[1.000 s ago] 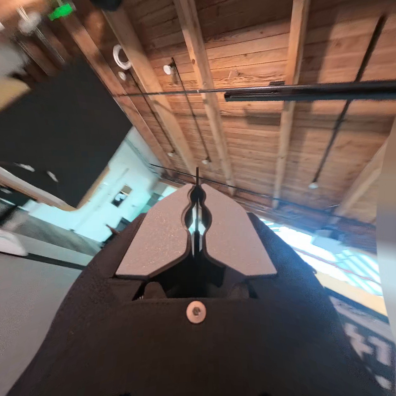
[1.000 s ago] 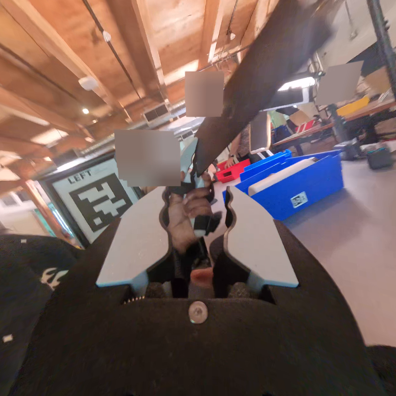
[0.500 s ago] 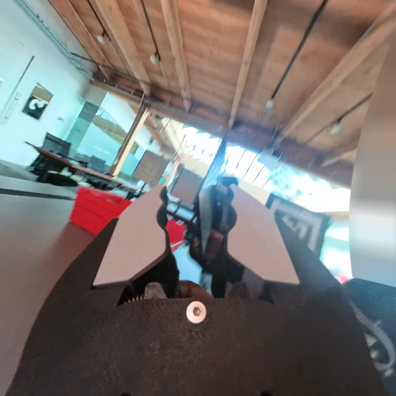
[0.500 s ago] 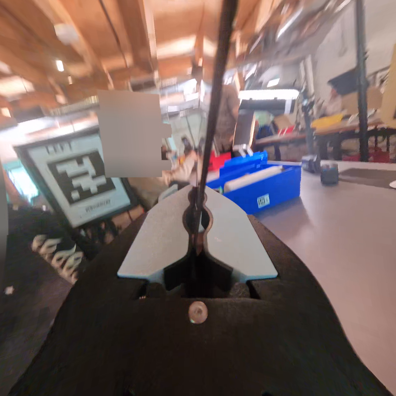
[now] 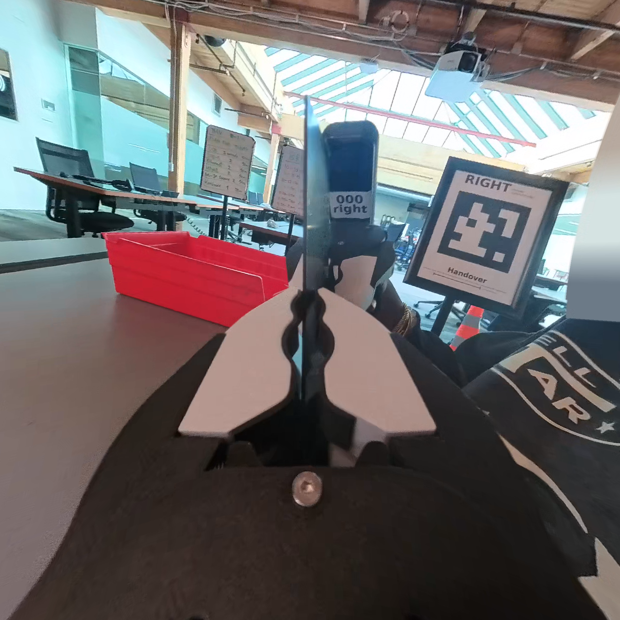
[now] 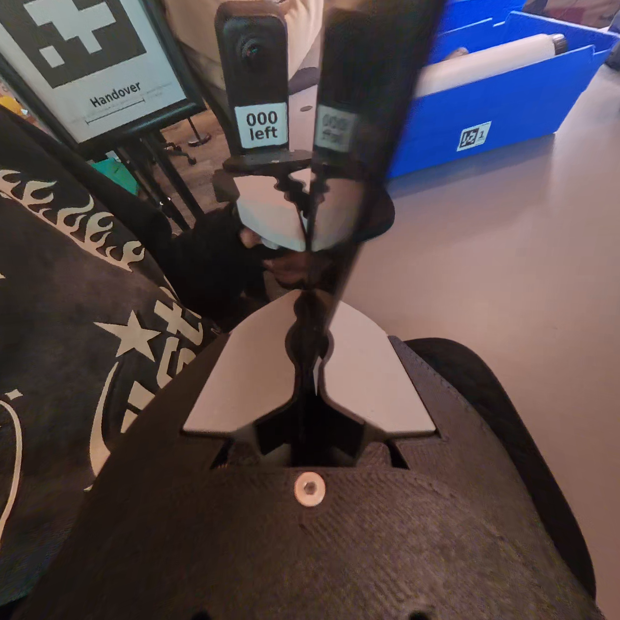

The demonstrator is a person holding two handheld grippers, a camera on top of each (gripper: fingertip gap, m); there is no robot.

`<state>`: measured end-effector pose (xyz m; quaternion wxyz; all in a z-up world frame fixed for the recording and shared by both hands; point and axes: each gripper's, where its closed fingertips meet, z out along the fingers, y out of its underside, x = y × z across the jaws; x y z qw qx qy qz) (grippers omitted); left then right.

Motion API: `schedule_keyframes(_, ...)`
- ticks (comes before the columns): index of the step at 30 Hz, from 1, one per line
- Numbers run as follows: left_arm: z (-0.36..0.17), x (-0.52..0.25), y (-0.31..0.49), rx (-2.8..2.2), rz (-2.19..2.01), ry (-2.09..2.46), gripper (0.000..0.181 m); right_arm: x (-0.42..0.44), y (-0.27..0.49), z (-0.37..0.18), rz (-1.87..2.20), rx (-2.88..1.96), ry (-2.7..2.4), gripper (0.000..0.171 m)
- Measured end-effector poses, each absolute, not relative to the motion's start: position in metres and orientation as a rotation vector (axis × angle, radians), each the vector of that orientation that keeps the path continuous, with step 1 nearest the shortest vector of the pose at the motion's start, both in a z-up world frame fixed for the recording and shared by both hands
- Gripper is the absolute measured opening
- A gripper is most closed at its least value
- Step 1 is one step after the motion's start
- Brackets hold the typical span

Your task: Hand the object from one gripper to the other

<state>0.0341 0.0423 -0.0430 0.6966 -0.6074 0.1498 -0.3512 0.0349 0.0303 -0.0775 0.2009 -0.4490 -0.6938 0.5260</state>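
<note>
Both claws pinch one thin black sheet: the left claw and right claw are closed tight on it.

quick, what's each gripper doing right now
left gripper: shut on the thin black sheet.
right gripper: shut on the same sheet.

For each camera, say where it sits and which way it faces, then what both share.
Left wrist view: on the left gripper, facing forward across the grey table to a red bin; the right gripper and a dark sleeve show.
Right wrist view: on the right gripper, facing the left gripper and a blue bin.
Shared: the thin black sheet both clamp.
</note>
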Motion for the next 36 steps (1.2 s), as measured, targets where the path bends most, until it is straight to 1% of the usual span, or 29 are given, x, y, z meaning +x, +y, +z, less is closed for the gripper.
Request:
schedule_keyframes(1, -0.04, 0.034, 0.04, -1.332, -0.814, 0.335, 0.003, 0.034, 0.031, -0.075, 1.48, -1.244, -1.921, 0.006)
schedule_keyframes(2, -0.035, 0.033, 0.038, -1.304, -0.845, 0.308, 0.002, 0.032, 0.033, -0.07, 1.49, -1.238, -1.884, 0.014)
schedule_keyframes(5, -0.028, 0.023, 0.038, -1.239, -0.858, 0.24, 0.001, 0.029, 0.041, -0.051, 1.557, -1.157, -1.736, 0.02)
schedule_keyframes(6, -0.028, 0.023, 0.036, -1.231, -0.864, 0.244, 0.001, 0.029, 0.042, -0.042, 1.598, -1.125, -1.679, 0.019)
schedule_keyframes(8, -0.026, 0.025, 0.033, -1.209, -0.906, 0.249, 0.001, 0.031, 0.044, -0.03, 1.666, -1.085, -1.603, 0.007)
schedule_keyframes(10, -0.025, 0.027, 0.032, -1.199, -0.92, 0.256, 0.004, 0.036, 0.037, -0.027, 1.741, -1.045, -1.629, 0.002)
schedule_keyframes(11, -0.025, 0.027, 0.031, -1.201, -0.911, 0.262, 0.005, 0.037, 0.036, -0.027, 1.738, -1.04, -1.637, 0.002)
schedule_keyframes(13, -0.021, 0.025, 0.031, -1.187, -0.885, 0.257, 0.022, 0.038, 0.033, -0.038, 1.668, -1.055, -1.727, 0.002)
schedule_keyframes(14, -0.019, 0.025, 0.029, -1.175, -0.886, 0.259, 0.025, 0.038, 0.031, -0.045, 1.623, -1.067, -1.778, 0.002)
schedule_keyframes(15, -0.017, 0.027, 0.027, -1.17, -0.894, 0.268, 0.024, 0.038, 0.029, -0.05, 1.595, -1.069, -1.815, 0.002)
schedule_keyframes(16, -0.017, 0.029, 0.025, -1.175, -0.904, 0.285, 0.017, 0.038, 0.024, -0.053, 1.59, -1.057, -1.847, 0.002)
schedule_keyframes(17, -0.017, 0.032, 0.024, -1.182, -0.907, 0.307, 0.006, 0.038, 0.02, -0.054, 1.599, -1.042, -1.87, 0.002)
schedule_keyframes(18, -0.017, 0.033, 0.023, -1.178, -0.906, 0.315, 0.003, 0.037, 0.018, -0.054, 1.597, -1.042, -1.872, 0.002)
schedule_keyframes(21, -0.017, 0.031, 0.023, -1.181, -0.904, 0.307, 0.002, 0.037, 0.019, -0.051, 1.594, -1.023, -1.852, 0.005)
schedule_keyframes(23, -0.019, 0.032, 0.023, -1.196, -0.925, 0.312, 0.001, 0.037, 0.022, -0.041, 1.613, -0.986, -1.777, 0.012)
schedule_keyframes(25, -0.023, 0.036, 0.023, -1.213, -0.933, 0.327, 0.001, 0.039, 0.024, -0.028, 1.668, -0.947, -1.694, 0.015)
schedule_keyframes(26, -0.024, 0.039, 0.023, -1.22, -0.937, 0.34, 0.002, 0.04, 0.025, -0.023, 1.689, -0.939, -1.66, 0.015)
schedule_keyframes(27, -0.026, 0.041, 0.023, -1.227, -0.938, 0.35, 0.002, 0.04, 0.026, -0.021, 1.698, -0.934, -1.642, 0.008)
schedule_keyframes(29, -0.025, 0.043, 0.023, -1.224, -0.936, 0.363, 0.003, 0.043, 0.024, -0.02, 1.735, -0.923, -1.663, 0.002)
schedule_keyframes(35, -0.015, 0.038, 0.02, -1.208, -0.866, 0.359, 0.01, 0.042, 0.017, -0.036, 1.659, -0.948, -1.788, 0.002)
schedule_keyframes(36, -0.015, 0.039, 0.019, -1.203, -0.854, 0.383, 0.002, 0.041, 0.015, -0.037, 1.652, -0.954, -1.794, 0.002)
